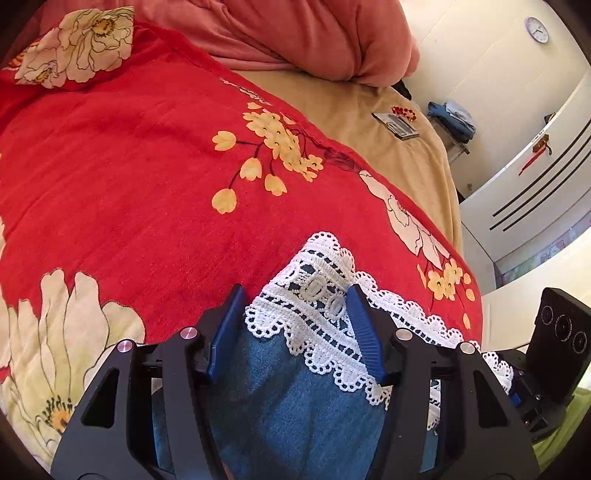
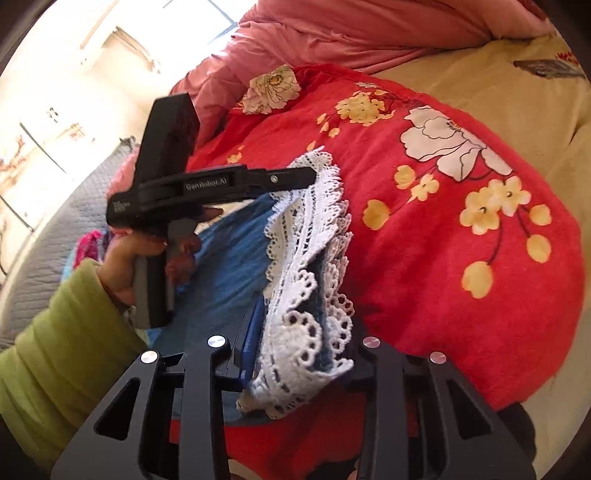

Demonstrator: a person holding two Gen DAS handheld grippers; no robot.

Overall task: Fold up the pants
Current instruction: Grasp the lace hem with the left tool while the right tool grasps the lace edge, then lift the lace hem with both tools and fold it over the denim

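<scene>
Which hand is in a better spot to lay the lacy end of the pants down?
Probably neither: both tongs, left and right, pinch the pants at their lace hem above the red blanket.

Denim pants (image 1: pixel 295 417), lace trim (image 1: pixel 317 291), fuzzy blanket (image 1: pixel 129 177)

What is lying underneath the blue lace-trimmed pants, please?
The red floral blanket shows under and around the pants; a tan sheet lies beyond it. What the pants themselves cover is hidden.

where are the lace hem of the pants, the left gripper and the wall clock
lace hem (image 1: pixel 317 288), left wrist view, on the white lace between the fingers
left gripper (image 2: pixel 310 175), right wrist view, at its fingertips on the lace
wall clock (image 1: pixel 536 29), left wrist view, on its face
</scene>
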